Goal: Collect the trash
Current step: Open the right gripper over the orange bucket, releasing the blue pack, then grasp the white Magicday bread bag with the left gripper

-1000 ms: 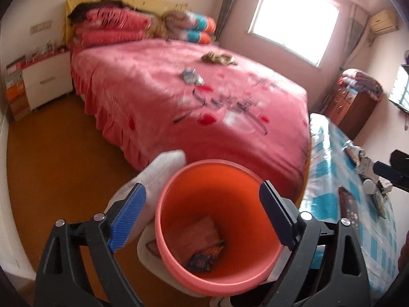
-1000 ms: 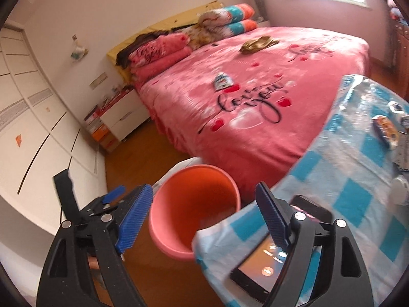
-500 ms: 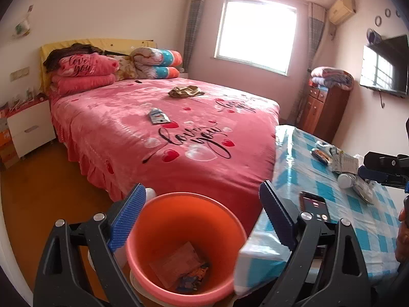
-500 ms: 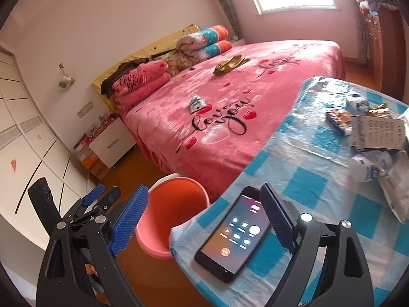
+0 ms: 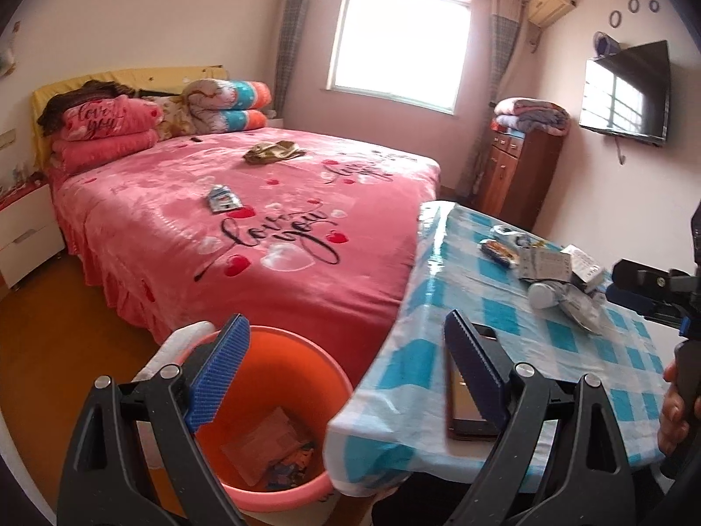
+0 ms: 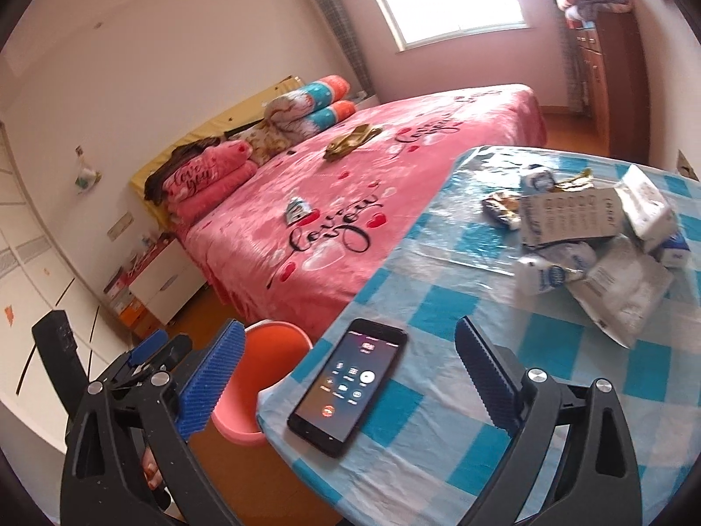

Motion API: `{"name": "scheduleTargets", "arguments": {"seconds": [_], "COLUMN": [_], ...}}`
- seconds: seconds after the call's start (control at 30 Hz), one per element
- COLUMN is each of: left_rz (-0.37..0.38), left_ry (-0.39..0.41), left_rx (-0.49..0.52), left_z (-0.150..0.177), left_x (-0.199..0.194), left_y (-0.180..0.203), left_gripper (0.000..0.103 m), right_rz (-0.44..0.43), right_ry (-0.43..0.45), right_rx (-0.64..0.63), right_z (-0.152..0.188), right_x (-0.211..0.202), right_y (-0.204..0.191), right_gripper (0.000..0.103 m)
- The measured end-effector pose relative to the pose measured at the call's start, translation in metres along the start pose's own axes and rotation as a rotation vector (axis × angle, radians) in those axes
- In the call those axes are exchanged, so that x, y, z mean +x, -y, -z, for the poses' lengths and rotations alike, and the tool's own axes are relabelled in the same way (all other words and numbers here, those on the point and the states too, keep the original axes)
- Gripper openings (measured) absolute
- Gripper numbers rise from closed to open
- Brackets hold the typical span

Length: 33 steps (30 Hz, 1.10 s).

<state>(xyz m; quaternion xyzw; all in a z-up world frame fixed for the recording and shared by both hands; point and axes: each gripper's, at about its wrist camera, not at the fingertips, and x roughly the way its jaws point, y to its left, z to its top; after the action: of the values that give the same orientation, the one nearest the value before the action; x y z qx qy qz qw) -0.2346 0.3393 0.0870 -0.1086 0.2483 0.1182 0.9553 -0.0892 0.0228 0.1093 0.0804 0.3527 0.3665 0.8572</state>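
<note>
Trash (image 6: 591, 236) heaped on table (image 6: 438, 307), labels unreadable; bedspread (image 6: 333, 228) reads "love you"; right gripper (image 6: 346, 377) opening, empty.

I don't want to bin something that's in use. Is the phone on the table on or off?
On. The phone lies face up on the checked tablecloth, its screen lit with round call buttons, one of them red.

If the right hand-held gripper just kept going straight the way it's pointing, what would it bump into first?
Probably the phone lying on the checked tablecloth. The right hand-held gripper is empty, its jaws opening, and angled down at the table's near corner. Depth is hard to judge; it might meet cloth just beyond the phone.
</note>
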Motion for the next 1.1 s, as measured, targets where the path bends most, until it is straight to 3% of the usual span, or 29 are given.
{"name": "scheduleTargets", "arguments": {"seconds": [0.17,0.53,0.83,1.1], "left_rz": [0.023,0.090,0.126,0.174], "left_ry": [-0.022,-0.063,-0.139,-0.183], "left_rx": [0.067,0.116,0.165,0.198], "left_z": [0.003,0.006,-0.002,-0.031], "left_x": [-0.003,-0.006,0.008,0.034], "left_y": [0.022,0.054,0.096,0.157], "left_gripper": [0.091,0.091,0.091,0.091], "right_rz": [0.023,0.036,0.129,0.167], "right_ry": [0.040,0.106,0.141,0.180], "right_rx": [0.017,0.061,0.167,0.200], "right_z": [0.003,0.013,0.026,0.029], "right_x": [-0.014,-0.035,-0.053,-0.068], "right_y": [0.010,0.040,0.105,0.155], "right_gripper": [0.095,0.096,0.096,0.096]}}
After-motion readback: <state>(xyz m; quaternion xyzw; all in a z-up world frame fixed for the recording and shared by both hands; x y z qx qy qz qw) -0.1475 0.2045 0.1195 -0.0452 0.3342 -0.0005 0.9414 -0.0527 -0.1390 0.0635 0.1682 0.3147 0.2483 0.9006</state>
